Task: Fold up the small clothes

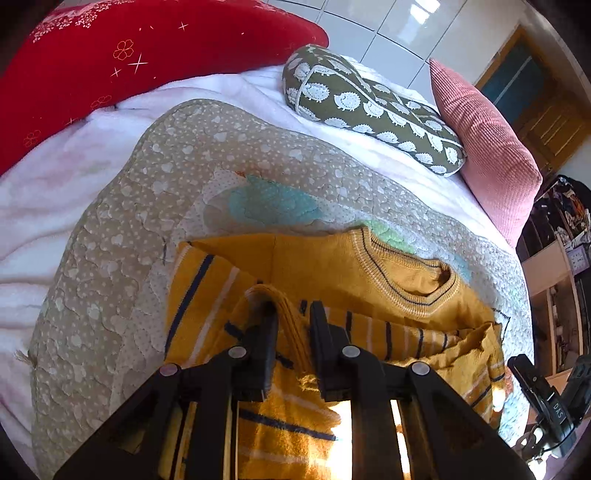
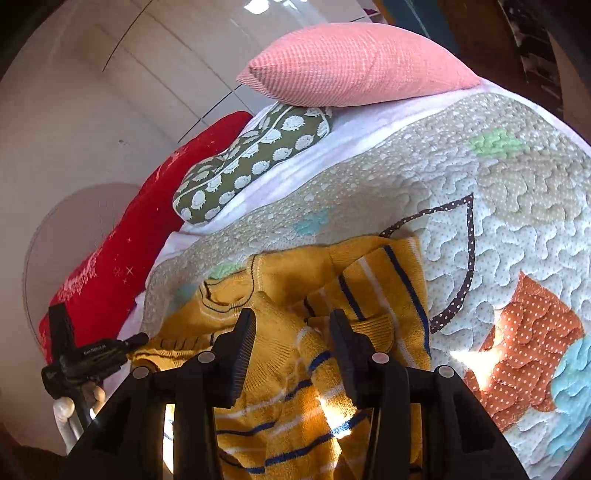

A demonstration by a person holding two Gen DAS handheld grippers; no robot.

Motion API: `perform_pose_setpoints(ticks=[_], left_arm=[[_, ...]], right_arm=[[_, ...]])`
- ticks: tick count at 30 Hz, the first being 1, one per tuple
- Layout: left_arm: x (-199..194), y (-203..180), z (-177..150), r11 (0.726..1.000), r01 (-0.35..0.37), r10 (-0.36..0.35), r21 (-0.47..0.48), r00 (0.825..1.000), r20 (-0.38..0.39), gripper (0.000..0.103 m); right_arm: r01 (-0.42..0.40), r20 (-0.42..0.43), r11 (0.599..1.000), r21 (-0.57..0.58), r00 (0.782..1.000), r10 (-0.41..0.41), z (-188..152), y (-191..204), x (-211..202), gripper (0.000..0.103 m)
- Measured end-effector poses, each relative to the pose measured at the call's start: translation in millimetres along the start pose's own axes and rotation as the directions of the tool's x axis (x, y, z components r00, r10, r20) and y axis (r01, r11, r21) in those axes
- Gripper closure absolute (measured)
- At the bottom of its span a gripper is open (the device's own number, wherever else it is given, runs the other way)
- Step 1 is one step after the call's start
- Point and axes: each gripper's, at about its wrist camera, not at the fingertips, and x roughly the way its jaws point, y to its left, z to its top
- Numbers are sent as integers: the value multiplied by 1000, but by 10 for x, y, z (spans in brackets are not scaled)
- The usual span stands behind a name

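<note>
Our left claw (image 1: 290, 314) pinches a ribbed cuff of the yellow striped sweater (image 1: 332, 266); our right claw (image 2: 291, 332) gapes wide above its bunched knit. The sweater lies rumpled on the quilt (image 2: 498, 206), sleeves partly folded in, much folding apparently left.

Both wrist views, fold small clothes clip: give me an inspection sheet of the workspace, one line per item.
Surface: quilted patchwork blanket over a white bed sheet.
Job's things: yellow striped knit sweater, rumpled, sleeves folded inward, neckline away from the cameras.
Clutter: hedgehog-print cushion, pink corduroy cushion, red embroidered cushion, all beyond the sweater.
Grippers: left gripper shut on a ribbed sweater fold; right gripper open, sweater fabric between its fingers.
Cables: nothing seen.
Surroundings: white panelled wall, wooden door, shelving.
</note>
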Motion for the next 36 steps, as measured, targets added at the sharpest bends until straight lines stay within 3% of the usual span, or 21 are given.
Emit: perform_pose_setpoints(ticks=[3,7,8,9,10,15,17,20,22,25,27,30,32,36], left_arm=[[-67,153,-8,999,-30,30,-20,999,20,79],[-166,553,152,985,19,-13,-172,999,35,76],[-198,611,169,981,33,-26,-190,999,37,76],[-240,633,167,981,44,-37,-189,998,43,76],[-295,624,151,984,56,-48,-171,997,53,76],[-467,192,-63,992,110,-115,57,990,82,68],[-378,-88,-177,977,120,-129,176,991,46,68],[-159,-470,-322,933,129,-134,336,991,-9,68],[40,-605,-344,923,89,-83,375,996,-33,68],[342,-566,-215,946,-52,62,319,998,-20,68],[501,-347,-63,976,-86,98,202,994,-53,73],[585,16,80,999,-29,31,19,995,-99,92],[510,156,100,998,47,-50,-31,993,-105,94],[115,363,66,996,80,-82,-34,995,-55,90]], right_arm=[[82,-39,983,-165,995,-89,-4,152,140,50],[98,-124,957,-273,983,-136,-49,247,438,47],[95,-148,955,-283,979,-141,-71,260,507,55],[86,-169,956,-279,976,-137,-86,261,553,75],[91,-167,956,-278,976,-142,-84,266,561,95],[159,-89,958,-238,979,-185,13,180,497,96],[203,-87,952,-227,970,-227,39,133,553,96],[227,-90,948,-224,963,-252,60,98,630,96],[234,-97,948,-217,961,-260,65,79,673,96],[232,-108,950,-208,960,-258,69,37,730,95],[213,-119,961,-178,964,-236,78,-32,749,94],[167,-138,980,-111,974,-181,100,-166,757,93],[136,-133,988,-72,981,-144,133,-223,694,91],[116,-8,993,34,993,-115,198,-399,217,81]])
